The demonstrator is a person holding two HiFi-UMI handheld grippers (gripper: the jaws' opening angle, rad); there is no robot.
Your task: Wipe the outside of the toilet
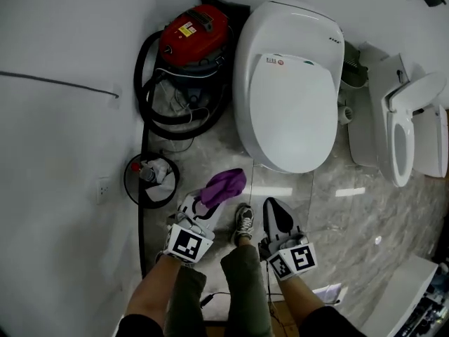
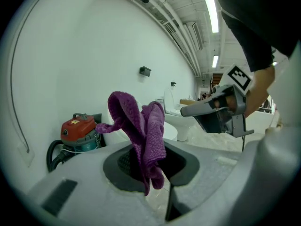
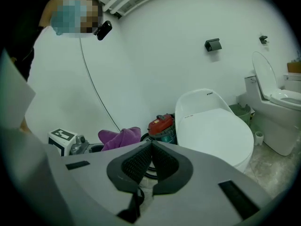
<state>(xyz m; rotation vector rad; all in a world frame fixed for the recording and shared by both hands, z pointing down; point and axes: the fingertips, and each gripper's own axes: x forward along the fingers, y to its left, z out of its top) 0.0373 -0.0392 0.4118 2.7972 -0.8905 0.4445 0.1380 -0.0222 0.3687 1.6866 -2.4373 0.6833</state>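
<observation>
One purple cloth (image 2: 141,126) pinched by left tool (image 1: 199,209) (right tool (image 3: 151,149) closed).

The person wears olive-green trousers (image 1: 245,286), a grey sneaker (image 1: 243,223) with white laces, and short dark sleeves (image 1: 137,325). Left of the sneaker, the left hand-held gripper (image 1: 200,206) has a white-grey shell and a cube (image 1: 188,244) with a black-and-white square marker. Right of the sneaker, the right hand-held gripper (image 1: 275,213) is white outside and black on its inner face, with a like cube (image 1: 295,258). Its own view shows a grey moulded body, black ribbed pads (image 3: 136,166) and black rectangular slots (image 3: 77,165). A thin black cable (image 2: 243,142) hangs from it.
</observation>
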